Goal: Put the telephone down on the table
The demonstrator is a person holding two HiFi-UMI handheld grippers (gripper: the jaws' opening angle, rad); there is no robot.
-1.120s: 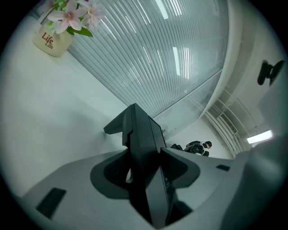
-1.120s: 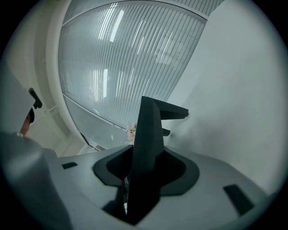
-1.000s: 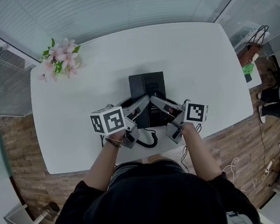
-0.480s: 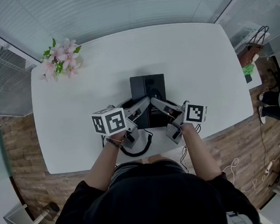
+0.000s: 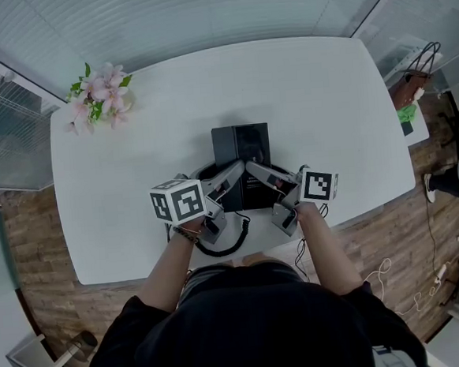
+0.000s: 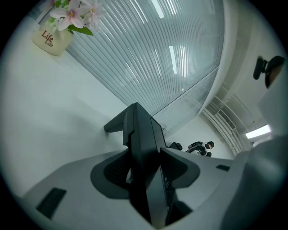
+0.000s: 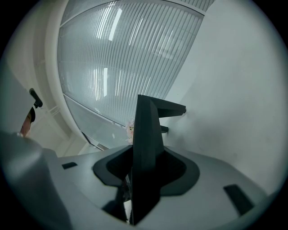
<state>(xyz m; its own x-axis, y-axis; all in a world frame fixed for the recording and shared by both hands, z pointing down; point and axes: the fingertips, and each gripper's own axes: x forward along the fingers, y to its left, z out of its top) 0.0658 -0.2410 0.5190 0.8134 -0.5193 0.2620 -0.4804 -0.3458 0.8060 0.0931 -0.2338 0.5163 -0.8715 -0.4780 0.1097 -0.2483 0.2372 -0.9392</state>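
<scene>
The black telephone [image 5: 241, 144] is at the middle of the white table [image 5: 318, 100], its long side running away from me. Both grippers hold its near end. My left gripper [image 5: 234, 170] comes in from the left, my right gripper [image 5: 253, 168] from the right. The left gripper view has the telephone's edge [image 6: 141, 134] clamped between the left gripper's [image 6: 145, 168] jaws. In the right gripper view the telephone [image 7: 146, 130] stands the same way in the right gripper [image 7: 145, 170]. Its far feet are close to the table top; whether they touch is unclear. A coiled cord [image 5: 223, 246] hangs at the near left.
A pot of pink flowers [image 5: 96, 98] stands at the table's far left corner, also seen as the flower pot [image 6: 53, 35]. The table's front edge [image 5: 243, 257] is just below the grippers. A brown bag [image 5: 414, 85] sits beyond the right end. Ribbed glass walls surround the table.
The coiled cord has swung from the near right of the telephone to the near left. The telephone and both grippers have barely shifted.
</scene>
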